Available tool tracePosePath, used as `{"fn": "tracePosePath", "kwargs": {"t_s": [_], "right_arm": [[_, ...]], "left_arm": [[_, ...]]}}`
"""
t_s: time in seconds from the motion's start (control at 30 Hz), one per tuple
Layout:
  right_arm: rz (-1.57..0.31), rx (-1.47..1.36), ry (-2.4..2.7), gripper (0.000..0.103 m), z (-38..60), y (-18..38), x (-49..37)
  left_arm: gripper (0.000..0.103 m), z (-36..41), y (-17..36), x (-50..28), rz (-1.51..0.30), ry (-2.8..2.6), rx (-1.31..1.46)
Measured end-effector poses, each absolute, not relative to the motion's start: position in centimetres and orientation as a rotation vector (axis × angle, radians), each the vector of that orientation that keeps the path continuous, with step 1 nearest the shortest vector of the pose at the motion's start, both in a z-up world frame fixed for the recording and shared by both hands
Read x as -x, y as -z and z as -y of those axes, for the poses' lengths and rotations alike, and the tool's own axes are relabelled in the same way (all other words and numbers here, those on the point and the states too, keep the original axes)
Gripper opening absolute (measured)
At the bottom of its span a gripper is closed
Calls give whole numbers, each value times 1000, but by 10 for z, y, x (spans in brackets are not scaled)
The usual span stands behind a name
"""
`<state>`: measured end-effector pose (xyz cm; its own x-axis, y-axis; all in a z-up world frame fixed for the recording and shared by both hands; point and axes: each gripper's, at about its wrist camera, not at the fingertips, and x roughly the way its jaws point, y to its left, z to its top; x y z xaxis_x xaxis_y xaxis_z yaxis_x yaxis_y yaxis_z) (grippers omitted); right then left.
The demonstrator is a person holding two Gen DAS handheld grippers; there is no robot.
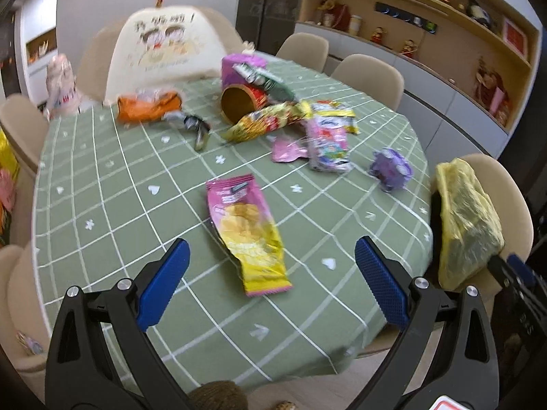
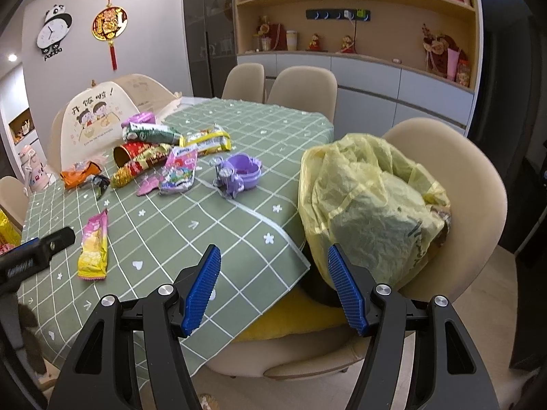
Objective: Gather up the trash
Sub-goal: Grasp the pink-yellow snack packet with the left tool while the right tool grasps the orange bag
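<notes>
Pink-and-yellow snack wrapper (image 1: 248, 232), flat, glossy foil, crimped ends; lies on the green grid tablecloth (image 1: 119, 188) just ahead of the left gripper (image 1: 271, 256), between its ribbed blue pads, not touched. Jaws spread wide, holding nothing. Further back: heap of crinkled wrappers around a cardboard tube (image 1: 239, 102) lying on its side, open end showing. Right gripper (image 2: 273, 259) also spread, empty, off the table edge, beside a thin yellow plastic bag (image 2: 372, 212) lining a bin on a beige chair (image 2: 478, 184).
</notes>
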<state>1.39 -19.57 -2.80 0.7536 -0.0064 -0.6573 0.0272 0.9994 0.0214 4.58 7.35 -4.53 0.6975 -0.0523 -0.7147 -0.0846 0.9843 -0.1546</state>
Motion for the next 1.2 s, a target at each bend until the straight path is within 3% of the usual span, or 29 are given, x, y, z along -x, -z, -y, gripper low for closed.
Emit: {"fn": "tracePosePath", "kwargs": {"t_s": [0.2, 0.27, 0.5, 0.67, 0.83, 1.2], "right_arm": [[-759, -20, 40, 62, 192, 39, -25], [-768, -15, 52, 62, 192, 41, -27], [-798, -5, 129, 62, 193, 42, -38], [-802, 24, 129, 62, 172, 42, -58], [-795, 46, 71, 62, 130, 41, -96], [-807, 109, -329, 62, -45, 37, -202]], "left_arm": [[93, -83, 76, -88, -922, -13, 167], [80, -85, 83, -98, -940, -45, 159], [68, -89, 98, -124, -988, -42, 129], [47, -99, 102, -130, -1021, -23, 120], [32, -131, 93, -129, -1046, 42, 208], [29, -267, 57, -132, -947, -30, 301]]}}
